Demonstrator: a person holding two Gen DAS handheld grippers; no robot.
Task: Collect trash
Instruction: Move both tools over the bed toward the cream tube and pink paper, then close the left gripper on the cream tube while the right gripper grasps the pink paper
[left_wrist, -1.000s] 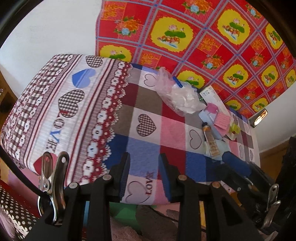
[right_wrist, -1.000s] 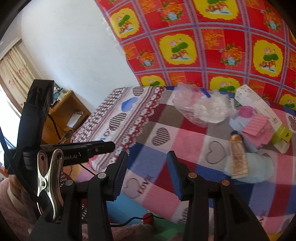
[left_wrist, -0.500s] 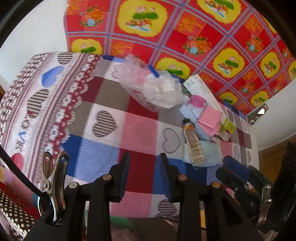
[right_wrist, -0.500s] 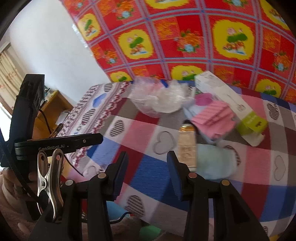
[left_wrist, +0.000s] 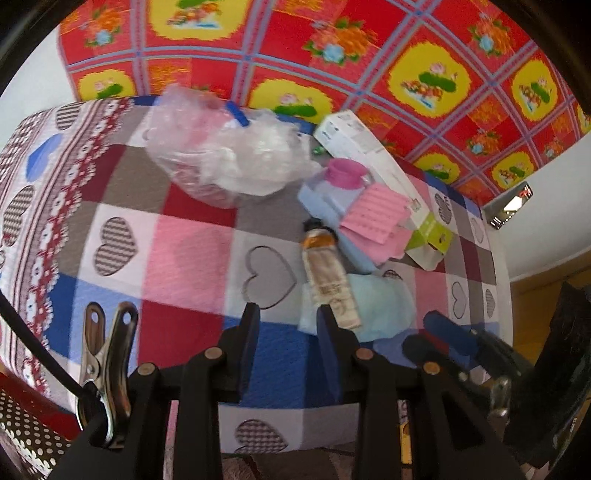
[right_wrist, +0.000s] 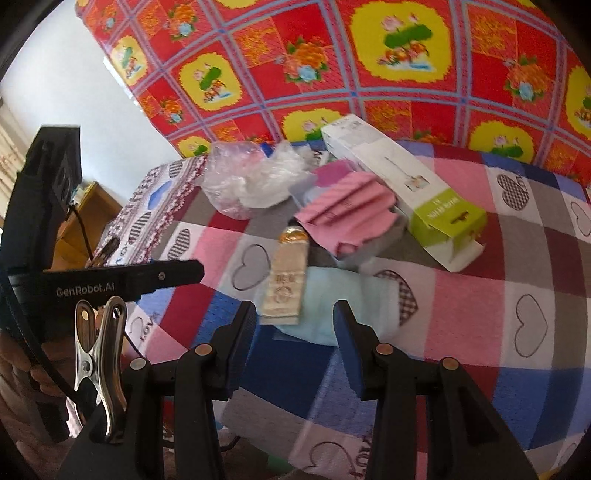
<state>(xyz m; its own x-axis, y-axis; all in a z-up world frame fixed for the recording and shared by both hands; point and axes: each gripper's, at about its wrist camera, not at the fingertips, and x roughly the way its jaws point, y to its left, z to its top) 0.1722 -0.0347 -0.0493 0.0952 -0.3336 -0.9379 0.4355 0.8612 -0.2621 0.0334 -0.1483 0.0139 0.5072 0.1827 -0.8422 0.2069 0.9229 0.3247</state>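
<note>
The trash sits in a pile on the desk (right_wrist: 480, 314) with the checked heart cloth: a crinkly plastic bag (right_wrist: 251, 181), a long white and green box (right_wrist: 402, 192), some pink paper (right_wrist: 347, 210) and a small cream tube (right_wrist: 286, 280) lying on a light blue cloth (right_wrist: 332, 302). The tube is just in front of the right claw (right_wrist: 293, 332), a bit to its left, with its long side pointing away from the claw toward the pile. Both the right claw and the left claw (left_wrist: 286, 325) have their fingers apart and hold nothing, and the right one looks nearer to the tube.

home | heart-print tablecloth (left_wrist: 192, 254) | floral wall cloth (right_wrist: 369, 74) | wooden side cabinet (right_wrist: 86, 210)
</note>
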